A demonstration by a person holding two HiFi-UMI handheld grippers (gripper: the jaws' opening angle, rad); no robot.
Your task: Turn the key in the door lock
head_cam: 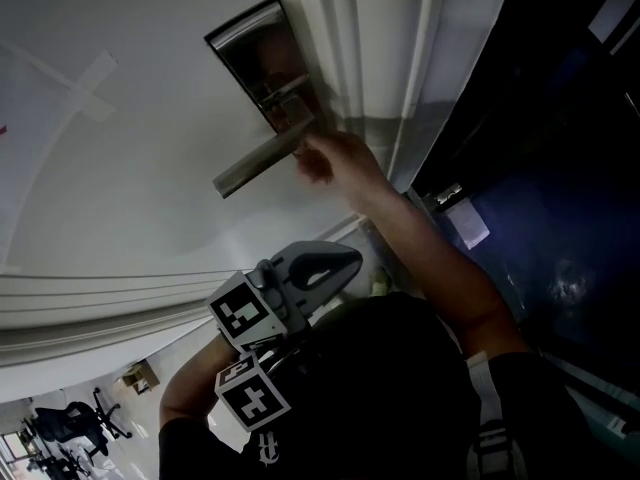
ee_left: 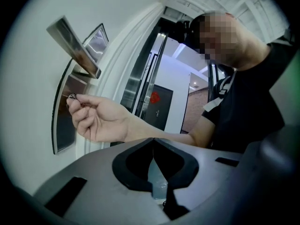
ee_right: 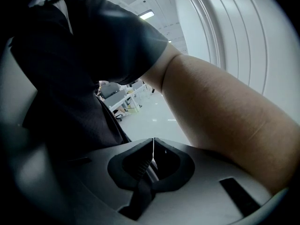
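Observation:
A bare hand (ee_left: 96,118) pinches a small key (ee_left: 72,96) against the steel lock plate (ee_left: 64,118), just under the lever handle (ee_left: 75,48). The head view shows the same hand (head_cam: 330,158) at the lock plate (head_cam: 250,48), with the lever (head_cam: 258,163) slanting down to the left. My left gripper (ee_left: 152,138) is shut and empty, well short of the hand and pointing toward the lock. My right gripper (ee_right: 153,139) is also shut and empty, facing a forearm (ee_right: 225,111) and away from the lock. Two marker cubes (head_cam: 245,311) (head_cam: 252,393) sit low by the person's chest.
The white door (head_cam: 120,168) has raised mouldings along its frame (head_cam: 350,38). A dark glass opening (head_cam: 540,168) lies to the right of the frame. Office chairs (head_cam: 70,428) stand on the floor behind. The person's dark shirt (ee_right: 61,78) fills the left of the right gripper view.

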